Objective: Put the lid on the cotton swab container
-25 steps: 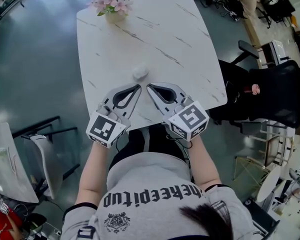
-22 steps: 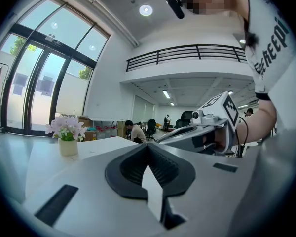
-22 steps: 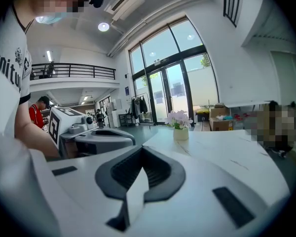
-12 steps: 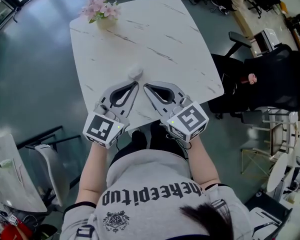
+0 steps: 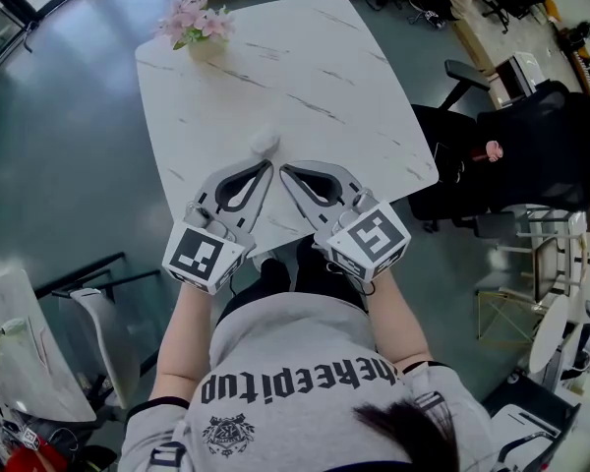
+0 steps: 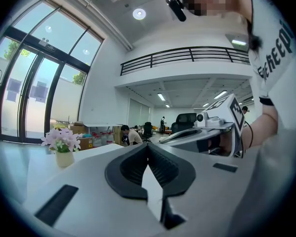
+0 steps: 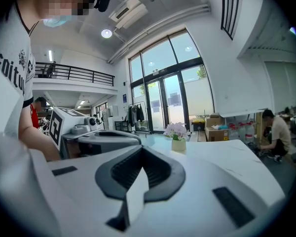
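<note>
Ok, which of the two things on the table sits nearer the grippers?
The small white container, just beyond the left gripper and right gripper; the flower pot stands at the far corner.

the person wears a grey short-sleeved t-shirt (image 5: pixel 305 342) with dark bands at the sleeve hems (image 5: pixel 155 407), dark block lettering (image 5: pixel 300 380) across the chest and a small dark crest (image 5: pixel 229 435) next to it. the left gripper (image 5: pixel 271 164) and the right gripper (image 5: pixel 284 169) are pale grey shells that taper to a point, each with black ribbed pads (image 6: pixel 126 174) lining a teardrop-shaped opening and small black rectangular insets (image 6: pixel 56 207) on its outer faces. each carries a white cube at its rear, the left cube (image 5: pixel 206 254) and the right cube (image 5: pixel 371 236), printed with black square markers.
</note>
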Demonstrator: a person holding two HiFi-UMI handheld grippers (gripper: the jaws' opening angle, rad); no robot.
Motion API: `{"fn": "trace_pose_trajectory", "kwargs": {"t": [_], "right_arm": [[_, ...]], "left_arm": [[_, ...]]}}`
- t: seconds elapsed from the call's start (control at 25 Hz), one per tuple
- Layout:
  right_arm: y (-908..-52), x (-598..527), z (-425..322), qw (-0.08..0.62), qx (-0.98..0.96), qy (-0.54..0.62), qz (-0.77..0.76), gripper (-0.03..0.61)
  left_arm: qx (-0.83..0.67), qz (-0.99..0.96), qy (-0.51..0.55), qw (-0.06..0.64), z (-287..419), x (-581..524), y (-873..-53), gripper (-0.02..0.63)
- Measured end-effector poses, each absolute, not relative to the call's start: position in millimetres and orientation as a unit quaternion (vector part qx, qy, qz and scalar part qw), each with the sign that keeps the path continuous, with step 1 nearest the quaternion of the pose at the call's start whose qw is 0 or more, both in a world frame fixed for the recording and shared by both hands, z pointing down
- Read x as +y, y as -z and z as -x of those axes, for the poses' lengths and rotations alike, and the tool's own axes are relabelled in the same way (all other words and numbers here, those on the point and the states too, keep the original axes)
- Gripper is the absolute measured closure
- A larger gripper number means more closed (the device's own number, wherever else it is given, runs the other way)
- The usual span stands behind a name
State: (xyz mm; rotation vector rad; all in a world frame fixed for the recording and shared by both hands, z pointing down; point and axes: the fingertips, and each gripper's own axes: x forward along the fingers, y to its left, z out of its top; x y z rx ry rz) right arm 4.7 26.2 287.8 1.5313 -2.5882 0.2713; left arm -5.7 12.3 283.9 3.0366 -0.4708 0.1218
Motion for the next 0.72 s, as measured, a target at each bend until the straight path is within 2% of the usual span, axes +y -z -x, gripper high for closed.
{"fn": "trace_pose_trajectory", "kwargs": {"t": [0.72], "right_arm": [[-285.3,30.0,-4.1,0.053,-0.852,-0.085,-0.515,0.569]], "left_arm": [[-0.152,-0.987,-0.033,0.033,8.0,18.4,-282.0,0.598]]}}
